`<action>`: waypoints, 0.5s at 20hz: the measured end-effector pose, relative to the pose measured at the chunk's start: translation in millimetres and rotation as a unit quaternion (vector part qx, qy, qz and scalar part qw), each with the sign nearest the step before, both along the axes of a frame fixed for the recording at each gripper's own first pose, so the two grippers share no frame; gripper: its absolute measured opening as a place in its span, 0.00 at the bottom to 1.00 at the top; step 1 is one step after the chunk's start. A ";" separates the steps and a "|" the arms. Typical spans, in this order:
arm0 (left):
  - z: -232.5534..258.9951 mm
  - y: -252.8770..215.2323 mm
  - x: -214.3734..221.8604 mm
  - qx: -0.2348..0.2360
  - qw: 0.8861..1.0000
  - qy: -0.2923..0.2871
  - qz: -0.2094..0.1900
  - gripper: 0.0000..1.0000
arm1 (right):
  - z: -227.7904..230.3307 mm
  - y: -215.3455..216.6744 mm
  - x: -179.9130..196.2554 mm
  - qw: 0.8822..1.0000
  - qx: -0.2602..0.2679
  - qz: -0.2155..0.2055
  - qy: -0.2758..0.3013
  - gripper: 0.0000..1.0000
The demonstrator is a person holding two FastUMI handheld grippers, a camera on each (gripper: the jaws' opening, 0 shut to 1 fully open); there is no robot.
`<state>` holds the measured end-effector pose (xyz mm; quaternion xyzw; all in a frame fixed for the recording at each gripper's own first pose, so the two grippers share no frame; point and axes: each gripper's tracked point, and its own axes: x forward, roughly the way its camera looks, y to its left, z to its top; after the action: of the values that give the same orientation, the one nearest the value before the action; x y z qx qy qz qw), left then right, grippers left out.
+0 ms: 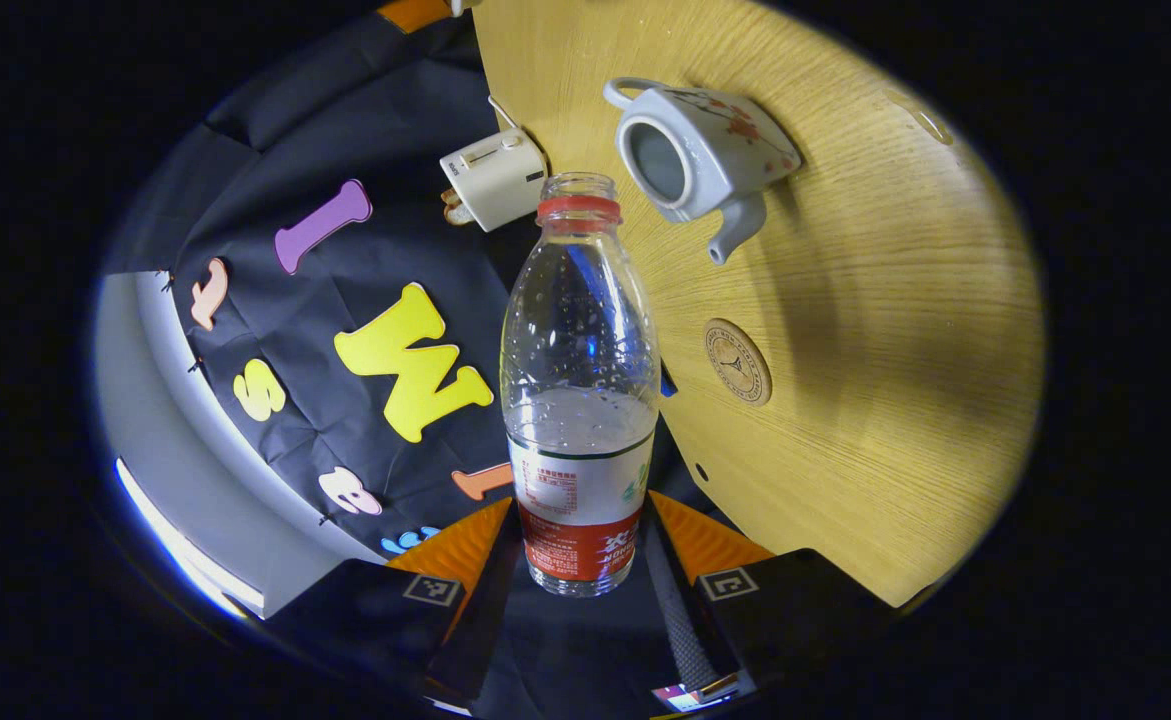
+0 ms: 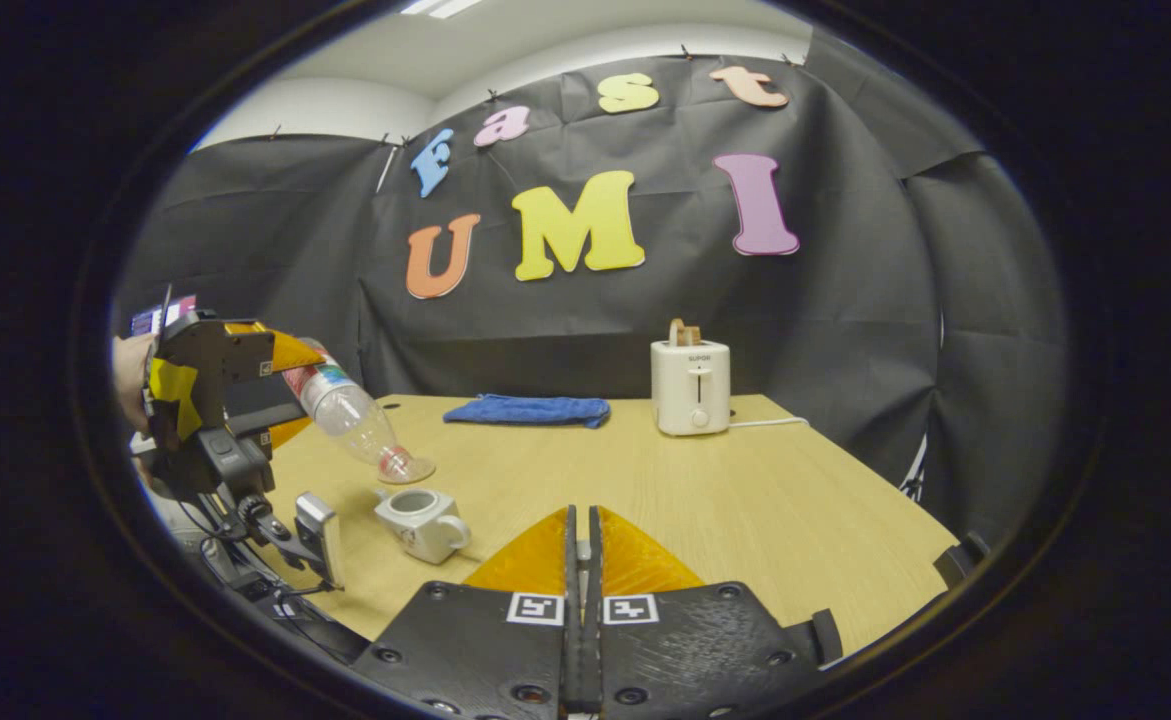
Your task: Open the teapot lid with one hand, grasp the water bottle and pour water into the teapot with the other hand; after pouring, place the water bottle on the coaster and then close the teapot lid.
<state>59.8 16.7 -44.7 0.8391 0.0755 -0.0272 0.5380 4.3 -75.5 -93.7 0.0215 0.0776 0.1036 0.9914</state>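
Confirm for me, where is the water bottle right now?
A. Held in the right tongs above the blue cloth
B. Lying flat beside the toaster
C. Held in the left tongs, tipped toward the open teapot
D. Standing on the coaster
C: in the right gripper view the water bottle sits in the left tongs, neck slanting down toward the lidless teapot; the coaster is bare.

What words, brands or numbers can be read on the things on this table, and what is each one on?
No text here reads clearly.
Water bottle: printed label, too small and blurred to read.
Toaster: one small word on the front, too blurred.
Coaster: round emblem with ring lettering, too small.
Teapot: flower pattern, no words.
Right tongs: square coded marks, no words.
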 end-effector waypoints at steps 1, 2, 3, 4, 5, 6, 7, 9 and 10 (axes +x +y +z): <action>-2.0 1.9 -0.2 -0.016 1.000 0.001 0.002 0.71 | 2.0 1.1 0.2 1.000 0.000 -0.001 -0.001 0.00; -6.4 6.2 -2.0 -0.042 0.999 0.000 0.009 0.71 | 2.3 2.7 0.9 1.000 0.000 -0.002 -0.002 0.00; -15.3 9.3 -3.5 -0.071 0.997 0.006 0.014 0.71 | 2.5 4.7 1.4 1.000 0.001 -0.001 -0.001 0.00; -22.4 10.9 -4.6 -0.100 0.995 0.013 0.020 0.71 | 1.5 6.5 2.1 1.000 0.001 0.000 0.002 0.00; -28.1 13.4 -5.6 -0.134 0.990 0.019 0.027 0.71 | 2.3 8.0 2.7 1.000 0.001 0.001 0.004 0.00; -33.8 15.7 -7.3 -0.170 0.985 0.024 0.035 0.71 | 4.4 9.9 2.6 1.000 0.001 0.002 0.004 0.00; -37.2 16.2 -10.7 -0.207 0.977 0.026 0.040 0.71 | 7.8 10.4 2.5 1.000 -0.001 0.001 0.002 0.00; -43.0 13.7 -14.6 -0.300 0.952 0.027 0.048 0.71 | 14.4 13.1 4.3 1.000 -0.005 0.000 -0.003 0.00; -45.4 13.7 -16.6 -0.343 0.937 0.027 0.051 0.71 | 17.1 14.9 4.4 1.000 -0.006 0.001 -0.005 0.00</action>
<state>43.2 30.4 -90.1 0.5974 0.1193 -0.0467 0.7916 8.7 -60.6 -76.6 0.0151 0.0734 0.1045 0.9917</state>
